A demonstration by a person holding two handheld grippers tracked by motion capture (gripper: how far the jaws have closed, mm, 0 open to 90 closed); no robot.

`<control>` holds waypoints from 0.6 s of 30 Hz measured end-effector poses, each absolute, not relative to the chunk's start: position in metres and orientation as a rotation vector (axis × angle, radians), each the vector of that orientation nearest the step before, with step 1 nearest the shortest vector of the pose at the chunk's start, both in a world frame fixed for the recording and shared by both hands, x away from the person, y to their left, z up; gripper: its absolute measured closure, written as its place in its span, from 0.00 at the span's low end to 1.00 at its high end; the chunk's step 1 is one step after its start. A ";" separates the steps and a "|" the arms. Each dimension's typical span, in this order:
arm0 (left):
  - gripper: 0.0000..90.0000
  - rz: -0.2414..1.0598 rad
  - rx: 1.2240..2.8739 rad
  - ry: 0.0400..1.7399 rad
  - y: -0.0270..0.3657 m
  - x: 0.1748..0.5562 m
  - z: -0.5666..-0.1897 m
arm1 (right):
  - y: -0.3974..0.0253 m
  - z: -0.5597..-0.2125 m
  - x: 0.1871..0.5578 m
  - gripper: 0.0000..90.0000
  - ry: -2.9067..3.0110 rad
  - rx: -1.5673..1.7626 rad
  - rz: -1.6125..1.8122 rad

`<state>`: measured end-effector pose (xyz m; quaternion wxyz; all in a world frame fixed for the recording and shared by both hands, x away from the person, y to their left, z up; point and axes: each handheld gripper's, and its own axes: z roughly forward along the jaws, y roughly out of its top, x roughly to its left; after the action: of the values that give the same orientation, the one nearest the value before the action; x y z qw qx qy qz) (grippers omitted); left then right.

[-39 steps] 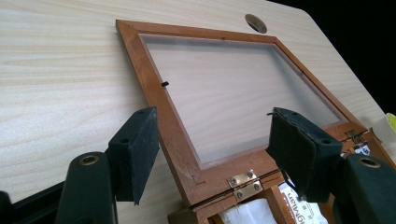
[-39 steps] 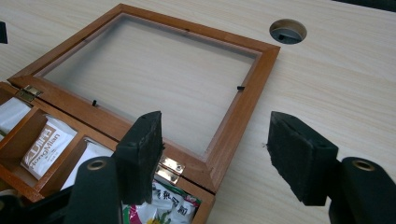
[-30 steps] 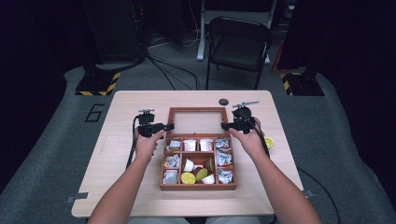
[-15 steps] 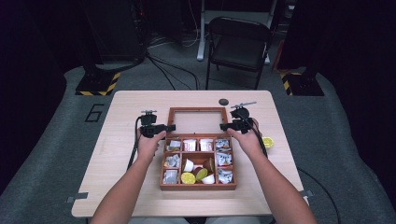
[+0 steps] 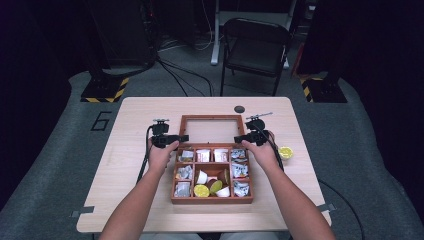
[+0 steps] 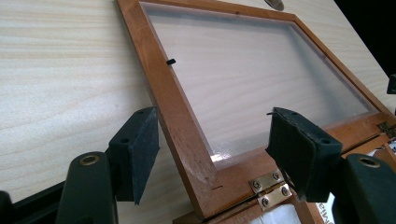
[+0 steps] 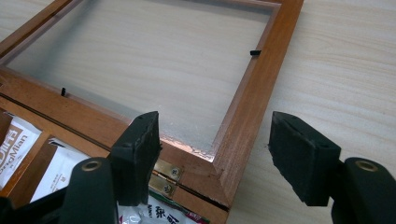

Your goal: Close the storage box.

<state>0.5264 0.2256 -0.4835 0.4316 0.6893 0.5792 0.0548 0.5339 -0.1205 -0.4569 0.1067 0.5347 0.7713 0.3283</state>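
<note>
Both grippers, left (image 5: 183, 137) and right (image 5: 237, 138), gape open astride the lid (image 5: 212, 129) frame's 2 hinge-side corners (lid flat); clamp both rails evenly before lifting.

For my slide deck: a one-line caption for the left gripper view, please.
Open left gripper straddling the wooden side rail of the box's glass-paned lid, which lies flat on the table near a brass hinge.
</note>
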 end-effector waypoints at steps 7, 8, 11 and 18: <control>0.37 0.129 1.723 1.455 0.223 0.528 -0.486 | -0.118 -0.462 0.537 0.37 2.275 1.584 0.954; 0.37 0.127 1.728 1.455 0.223 0.528 -0.487 | -0.118 -0.463 0.537 0.37 2.278 1.582 0.951; 0.36 0.122 1.736 1.457 0.222 0.528 -0.488 | -0.118 -0.465 0.538 0.37 2.279 1.587 0.947; 0.36 0.120 1.738 1.460 0.220 0.529 -0.490 | -0.117 -0.469 0.540 0.36 2.285 1.603 0.933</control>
<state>0.5288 0.2197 -0.4904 0.4206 0.6937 0.5828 0.0479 0.5395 -0.1167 -0.4686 0.0991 0.5419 0.7726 0.3156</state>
